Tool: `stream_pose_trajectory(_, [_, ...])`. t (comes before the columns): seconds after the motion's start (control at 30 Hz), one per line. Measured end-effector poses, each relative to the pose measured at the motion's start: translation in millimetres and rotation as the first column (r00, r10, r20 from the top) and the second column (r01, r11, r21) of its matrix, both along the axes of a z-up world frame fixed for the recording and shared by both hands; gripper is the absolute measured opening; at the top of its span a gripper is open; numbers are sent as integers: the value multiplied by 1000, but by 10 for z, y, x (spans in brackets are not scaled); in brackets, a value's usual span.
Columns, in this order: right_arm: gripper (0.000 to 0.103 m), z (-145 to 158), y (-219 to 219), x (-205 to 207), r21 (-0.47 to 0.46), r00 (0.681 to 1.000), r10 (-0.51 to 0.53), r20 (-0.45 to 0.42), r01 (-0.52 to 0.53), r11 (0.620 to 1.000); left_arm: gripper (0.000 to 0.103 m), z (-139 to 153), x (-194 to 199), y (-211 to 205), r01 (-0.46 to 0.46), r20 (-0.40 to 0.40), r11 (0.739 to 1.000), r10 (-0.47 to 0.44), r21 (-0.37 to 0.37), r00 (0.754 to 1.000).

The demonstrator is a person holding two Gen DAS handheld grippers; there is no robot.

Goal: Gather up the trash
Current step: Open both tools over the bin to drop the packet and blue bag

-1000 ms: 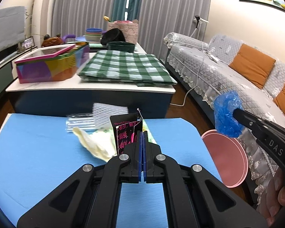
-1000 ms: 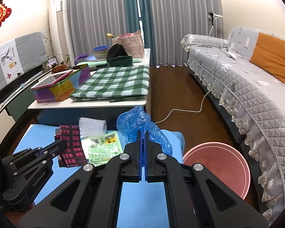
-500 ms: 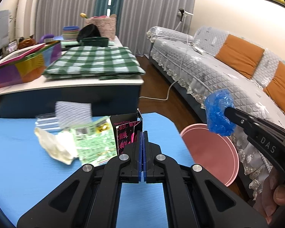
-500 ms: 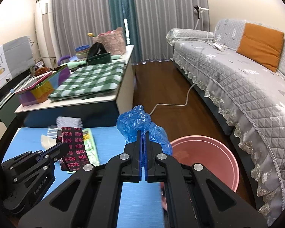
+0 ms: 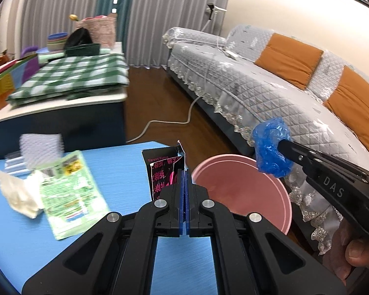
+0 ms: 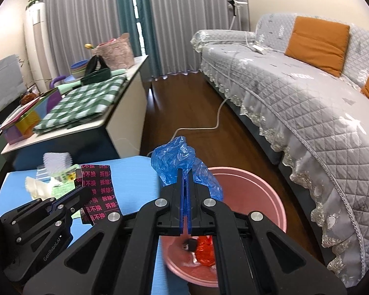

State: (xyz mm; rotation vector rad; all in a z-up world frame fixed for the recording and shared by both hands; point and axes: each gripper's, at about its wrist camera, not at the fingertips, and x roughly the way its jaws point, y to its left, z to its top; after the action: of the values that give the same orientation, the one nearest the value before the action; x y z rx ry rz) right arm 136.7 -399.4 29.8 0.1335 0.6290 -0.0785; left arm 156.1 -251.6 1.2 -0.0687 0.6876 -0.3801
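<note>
— Grippers first: what does each one have?

— Left gripper (image 5: 184,172) is clenched on a black wrapper with pink print (image 5: 163,169), pinched at its lower edge so the sheet stands up above the fingertips. Right gripper (image 6: 185,174) is clenched on a crumpled blue plastic bag (image 6: 178,158), which bulges out above and to both sides of the tips.

— Where are they relative to the bin?

— Pink bucket (image 6: 278,211) sits on the floor just beside the blue table (image 5: 125,157), between it and the sofa (image 6: 307,91). In the right wrist view the bag hangs over the bucket's near rim; some red and dark scraps (image 6: 204,248) already lie inside. The wrapper looks to be at the table's edge, close to the rim.

— How will those two pieces behave?

— Both seem very light. The bag is soft film, likely to cling to the pads or drift when let go. The wrapper is a stiffer foil sheet, probably slick.

— Anything left to collect?

— Farther back on the table: a green packet (image 5: 69,191), a crumpled white tissue (image 5: 17,194) touching it, and a white mesh piece (image 5: 40,145) behind. The tissue is best pinched at its bulk, the packet by an edge.
</note>
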Motion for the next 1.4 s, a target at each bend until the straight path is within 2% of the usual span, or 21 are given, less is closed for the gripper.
stream_pose_trajectory(0.47, [2,-197,-623,-40,9,994,-99,-38,99,995,1,-171,42,-692,134,-15,991,-135,-11,991])
stream_pose_trajectory(0.57, [13,-217,-642,-19,9,993,-105,-50,106,994,5,-187,42,-740,144,-23,990,-144,1,989])
stream_pose_trajectory(0.6, [27,-218,-644,-22,5,992,-116,-49,116,993,6,-187,46,-719,140,-27,990,-140,-6,990])
stream_pose_trajectory(0.63, [35,-212,-643,-30,11,992,-117,-42,118,993,7,-182,45,-695,136,-27,991,-136,-10,990])
stream_pose_trajectory(1.03, [35,-30,-480,-90,7,995,-98,-6,98,995,7,-10,-15,-488,100,2,995,-100,-8,995])
stream_pose_trajectory(1.4, [35,203,-73,-128,-6,998,-44,35,44,999,7,261,-135,-1,29,48,999,-28,-22,998])
